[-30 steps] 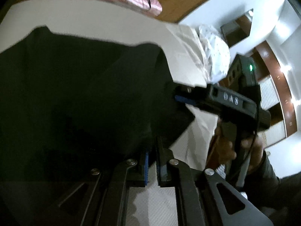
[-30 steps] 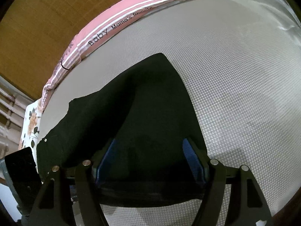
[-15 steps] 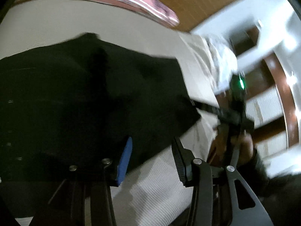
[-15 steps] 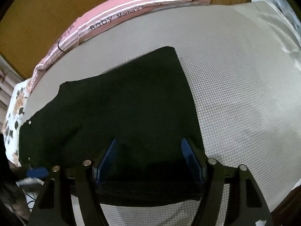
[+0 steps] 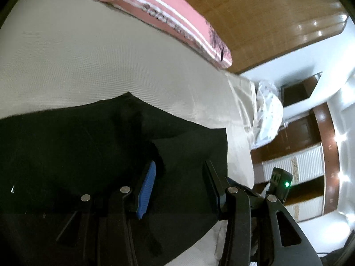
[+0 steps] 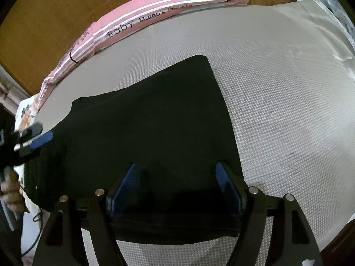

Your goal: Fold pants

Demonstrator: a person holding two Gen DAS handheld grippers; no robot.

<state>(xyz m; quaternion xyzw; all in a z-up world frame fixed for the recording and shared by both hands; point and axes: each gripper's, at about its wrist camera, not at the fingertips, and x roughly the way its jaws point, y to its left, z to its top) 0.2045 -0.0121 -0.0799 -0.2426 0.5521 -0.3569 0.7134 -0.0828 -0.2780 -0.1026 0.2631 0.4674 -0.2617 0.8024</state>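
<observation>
Grey textured bedding [image 6: 277,115] carries the black pants [image 6: 150,133], folded flat near the pink striped pillow [image 6: 155,15]. A second ago the left gripper [image 5: 177,177] was pinched shut on the cloth; now it stands part open above the fabric, gripping nothing. The right gripper [image 6: 177,188] is widening its jaws, pads straddling the pants' near edge without pressing.

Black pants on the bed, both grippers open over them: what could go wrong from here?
1. The black pants show a raised ridge between the left gripper fingers; a further fold could trap that wrinkle.
2. The right gripper, its jaws opening, straddles the near edge; closing there might catch only the top layer.
3. The pants reach the mattress edge at left and might slide off if dragged.
</observation>
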